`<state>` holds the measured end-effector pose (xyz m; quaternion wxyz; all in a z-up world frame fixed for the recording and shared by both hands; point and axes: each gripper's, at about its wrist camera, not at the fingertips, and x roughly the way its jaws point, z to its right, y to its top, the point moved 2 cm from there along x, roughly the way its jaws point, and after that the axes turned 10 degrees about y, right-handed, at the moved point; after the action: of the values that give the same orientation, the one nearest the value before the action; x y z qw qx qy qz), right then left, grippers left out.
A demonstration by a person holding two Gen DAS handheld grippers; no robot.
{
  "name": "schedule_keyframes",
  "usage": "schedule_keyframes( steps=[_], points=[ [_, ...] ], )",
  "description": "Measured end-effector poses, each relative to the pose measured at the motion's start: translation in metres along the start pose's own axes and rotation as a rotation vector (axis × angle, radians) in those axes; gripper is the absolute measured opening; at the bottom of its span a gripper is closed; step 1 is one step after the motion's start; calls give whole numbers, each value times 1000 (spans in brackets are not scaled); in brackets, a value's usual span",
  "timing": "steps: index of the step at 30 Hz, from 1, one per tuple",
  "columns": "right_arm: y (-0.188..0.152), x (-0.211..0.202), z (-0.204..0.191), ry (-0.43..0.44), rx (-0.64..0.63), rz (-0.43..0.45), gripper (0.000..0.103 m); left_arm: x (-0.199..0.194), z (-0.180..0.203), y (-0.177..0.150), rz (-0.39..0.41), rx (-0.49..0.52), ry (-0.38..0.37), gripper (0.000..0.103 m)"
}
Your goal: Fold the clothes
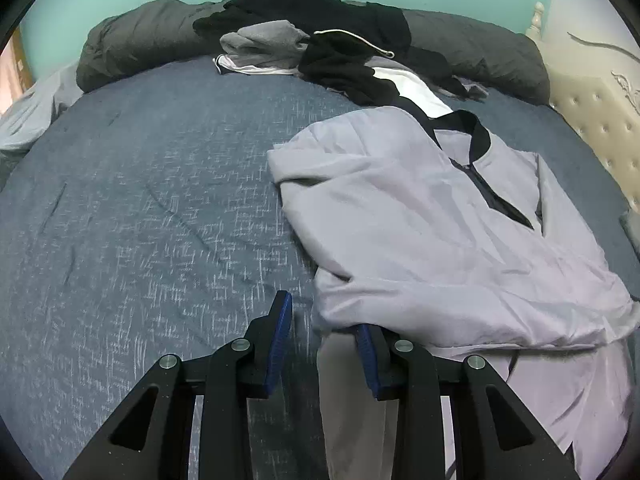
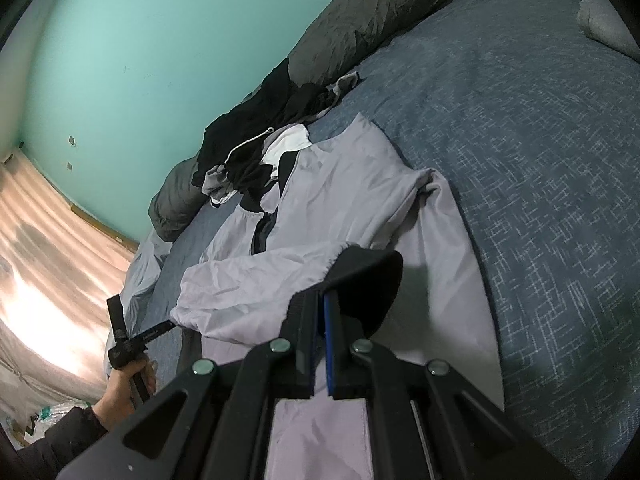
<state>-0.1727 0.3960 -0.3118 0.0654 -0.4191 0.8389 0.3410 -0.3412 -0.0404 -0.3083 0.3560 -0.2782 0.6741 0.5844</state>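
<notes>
A lavender jacket (image 1: 420,240) with a black collar and zip lies on the blue bedspread (image 1: 160,200), partly folded. My left gripper (image 1: 322,314) is open at the jacket's near left corner. Its right finger is tucked under the fabric edge, and a strip of cloth hangs between the blue pads. In the right wrist view the jacket (image 2: 340,200) stretches away from me. My right gripper (image 2: 318,312) is shut on the sleeve's black cuff (image 2: 368,276), held just above the jacket body. A person's hand (image 2: 130,384) holds the other tool at the jacket's far corner.
A heap of black, grey and white clothes (image 1: 320,40) sits at the far side against a rolled dark grey duvet (image 1: 140,44). A cream tufted headboard (image 1: 596,128) stands to the right. A wide stretch of bedspread lies left of the jacket. Wooden floor (image 2: 60,240) shows beyond the bed edge.
</notes>
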Motion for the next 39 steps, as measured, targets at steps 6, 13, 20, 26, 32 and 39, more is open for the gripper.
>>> schedule_keyframes(
  steps=[6,13,20,26,32,39],
  points=[
    [0,0,1,-1,1,-4,3,9,-6,5,-13,-19,-12,35],
    [-1,2,1,9,7,-9,3,6,-5,4,4,12,-32,16],
    [0,2,2,2,10,-3,3,17,-1,-1,-31,49,-24,15],
    [-3,7,-1,20,5,-23,3,5,-14,16,11,34,-8,8],
    [-12,23,-16,43,-37,-76,3,1,-32,38,0,-9,17,8],
    [-25,37,-16,33,-38,-148,3,27,-39,21,-94,-34,44,8]
  ],
)
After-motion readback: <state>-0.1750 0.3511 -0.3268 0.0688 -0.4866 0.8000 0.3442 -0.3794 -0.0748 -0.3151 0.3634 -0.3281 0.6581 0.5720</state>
